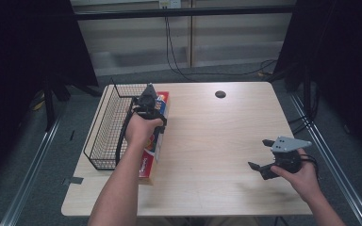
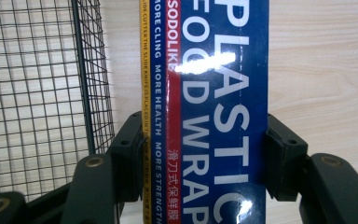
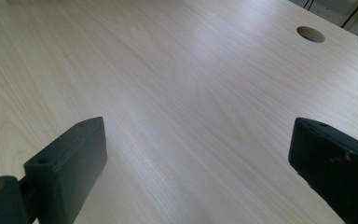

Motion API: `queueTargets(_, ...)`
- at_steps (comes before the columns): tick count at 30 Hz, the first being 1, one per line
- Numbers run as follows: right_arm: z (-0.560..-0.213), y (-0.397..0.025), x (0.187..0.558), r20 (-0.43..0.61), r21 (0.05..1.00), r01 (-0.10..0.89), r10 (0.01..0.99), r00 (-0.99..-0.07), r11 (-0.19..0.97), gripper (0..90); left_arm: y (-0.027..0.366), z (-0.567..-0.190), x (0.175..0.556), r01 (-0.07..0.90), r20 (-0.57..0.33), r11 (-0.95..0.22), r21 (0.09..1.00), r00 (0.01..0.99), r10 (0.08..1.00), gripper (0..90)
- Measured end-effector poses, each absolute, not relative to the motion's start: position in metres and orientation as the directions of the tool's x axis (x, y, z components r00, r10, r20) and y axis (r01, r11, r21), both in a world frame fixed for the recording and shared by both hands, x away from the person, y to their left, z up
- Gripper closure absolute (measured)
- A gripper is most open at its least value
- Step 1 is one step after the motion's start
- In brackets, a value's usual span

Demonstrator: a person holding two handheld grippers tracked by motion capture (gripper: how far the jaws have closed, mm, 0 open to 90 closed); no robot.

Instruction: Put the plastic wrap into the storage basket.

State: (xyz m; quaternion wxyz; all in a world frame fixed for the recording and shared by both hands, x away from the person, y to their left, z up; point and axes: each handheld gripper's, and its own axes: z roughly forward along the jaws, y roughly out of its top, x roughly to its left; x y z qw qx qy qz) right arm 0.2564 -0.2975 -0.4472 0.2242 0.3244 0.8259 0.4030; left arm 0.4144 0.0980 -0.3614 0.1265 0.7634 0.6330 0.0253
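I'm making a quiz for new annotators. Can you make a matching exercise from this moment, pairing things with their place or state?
Things:
1. left gripper
2. right gripper
3. wire basket
4. round hole

States:
A. in the tabletop, far side
B. jaws apart, nothing between them
C. at the table's left edge, beside the box
D. closed on the plastic wrap box

Pairs: 1-D, 2-B, 3-C, 4-A

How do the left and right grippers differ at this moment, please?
The left gripper is shut on the wrap box; the right gripper is open and holds nothing. The left sits beside the basket; the right hovers over bare table. Both are hand-held with black jaws.
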Motion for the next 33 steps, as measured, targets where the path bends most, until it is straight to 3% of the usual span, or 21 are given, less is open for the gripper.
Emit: queueTargets(33,-0.447,-0.297,0.256,-0.102,0.807,0.365,0.717,-0.689,0.465,4.0,0.124,-0.334,0.415,0.968,-0.118,-0.137,0.209,0.164,0.979,43.0)
